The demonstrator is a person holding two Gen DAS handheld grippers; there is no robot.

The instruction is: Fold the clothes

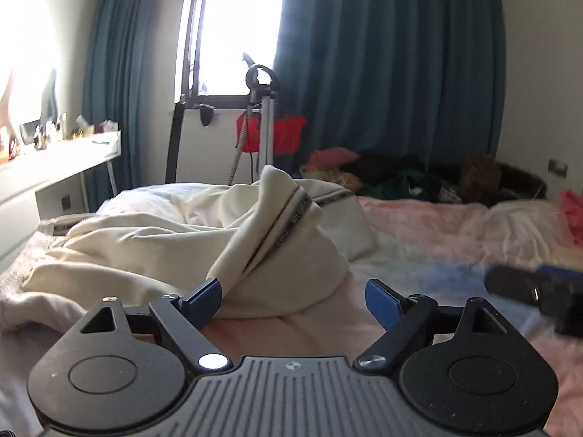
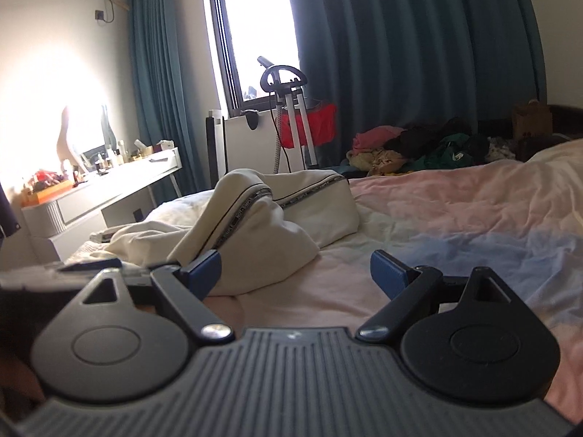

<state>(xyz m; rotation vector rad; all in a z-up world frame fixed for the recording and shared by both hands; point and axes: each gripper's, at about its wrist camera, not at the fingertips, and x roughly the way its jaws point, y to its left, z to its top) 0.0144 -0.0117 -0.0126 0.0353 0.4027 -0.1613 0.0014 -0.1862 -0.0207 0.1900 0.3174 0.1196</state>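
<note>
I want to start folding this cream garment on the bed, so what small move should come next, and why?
Probably ease the left gripper forward onto the near edge of the cream garment and close on it. Both grippers stand open and empty, the right gripper too, and the garment lies crumpled on the pink bedspread, so it needs spreading flat first.
</note>
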